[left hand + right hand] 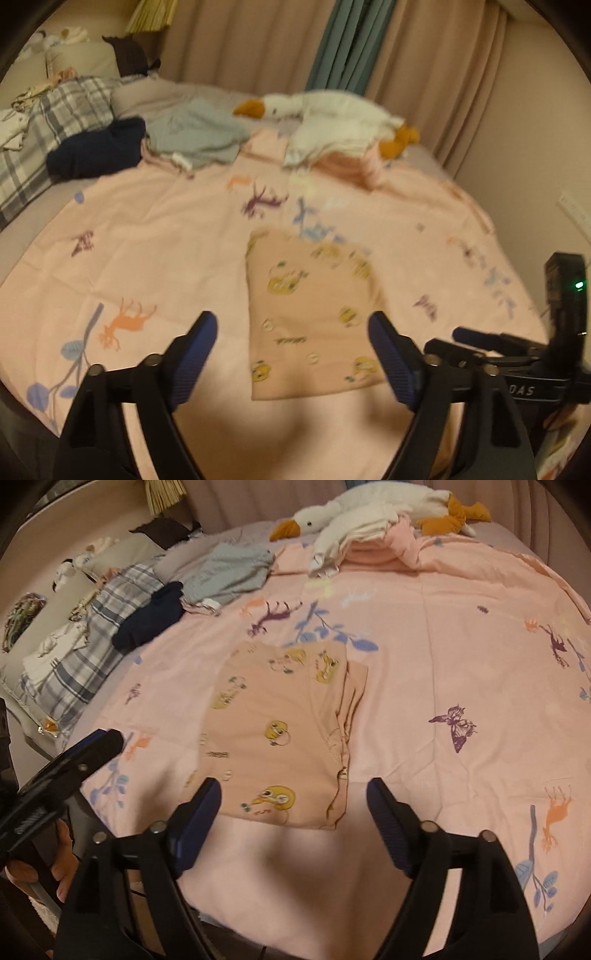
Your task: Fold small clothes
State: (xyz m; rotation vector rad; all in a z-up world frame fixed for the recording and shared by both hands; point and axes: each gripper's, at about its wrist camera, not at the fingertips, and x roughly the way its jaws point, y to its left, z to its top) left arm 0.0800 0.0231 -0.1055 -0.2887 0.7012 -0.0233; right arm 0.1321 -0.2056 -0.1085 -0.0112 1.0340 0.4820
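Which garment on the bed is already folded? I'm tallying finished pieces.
The peach cartoon-print garment, a flat rectangle nearest both grippers; the navy garment and grey-blue garment lie crumpled farther back.

Plaid pillow [55, 122] cut off, far clothes blurred.

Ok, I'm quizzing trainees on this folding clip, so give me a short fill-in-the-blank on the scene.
1. The folded peach garment is printed with ____ cartoon chicks.
2. Both the left gripper and the right gripper are ____.
3. The plush goose has an ____ beak.

Missing words: yellow; open; orange
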